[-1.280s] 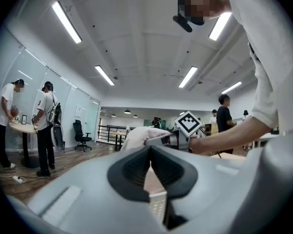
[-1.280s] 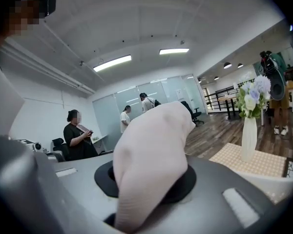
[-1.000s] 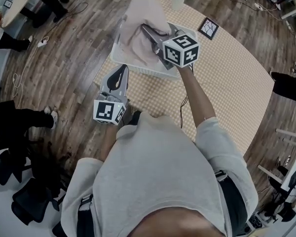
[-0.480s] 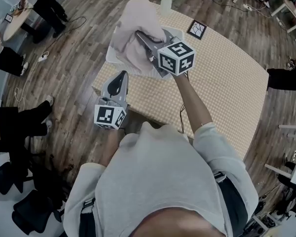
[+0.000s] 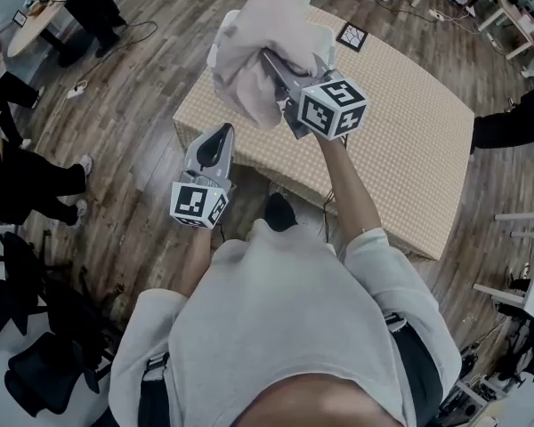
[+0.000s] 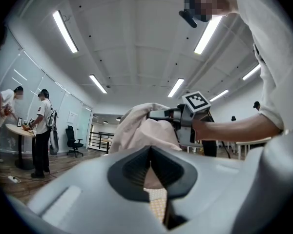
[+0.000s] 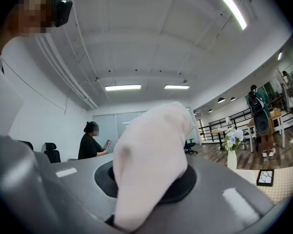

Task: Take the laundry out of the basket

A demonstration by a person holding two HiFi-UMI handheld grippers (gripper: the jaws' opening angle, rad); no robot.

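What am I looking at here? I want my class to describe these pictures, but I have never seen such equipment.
There is no robot here. A person holds a hand-held clamp, called a gripper, in each hand, and the marked cubes are parts of those grippers. The view from above comes from a camera on the person's head, looking down. The other two views come from cameras riding on each gripper. The right gripper is clamped on a pale pink cloth, the laundry, held up over a table with a chequered cover. The left gripper is shut and holds nothing. A vase of flowers and a small patterned square are also on the table.
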